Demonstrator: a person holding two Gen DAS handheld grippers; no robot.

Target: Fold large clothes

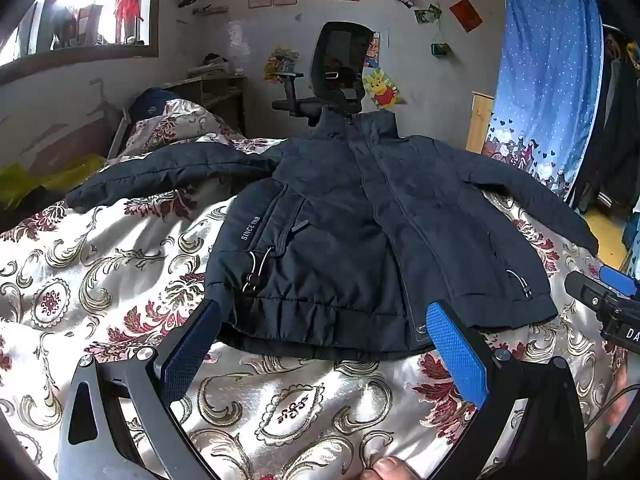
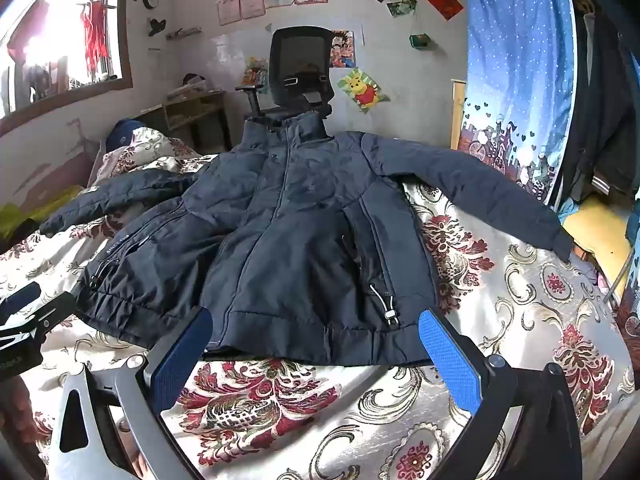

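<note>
With the left gripper point(image 1: 324, 320) and right gripper point(image 2: 316, 332) both spread wide and empty just short of the hem of the dark jacket point(image 1: 360, 220) lying flat on the bed point(image 1: 100, 264), we risk pinching the slippery bedspread along with the padded hem, or catching only one layer.

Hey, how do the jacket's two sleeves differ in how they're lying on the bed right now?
The sleeve near the window lies across the rumpled, raised bedding, while the sleeve near the blue curtain slopes down toward the bed's edge. The window-side one looks bunched and wavy; the curtain-side one looks straighter. Both are dark navy, spread outward, unfolded.
</note>
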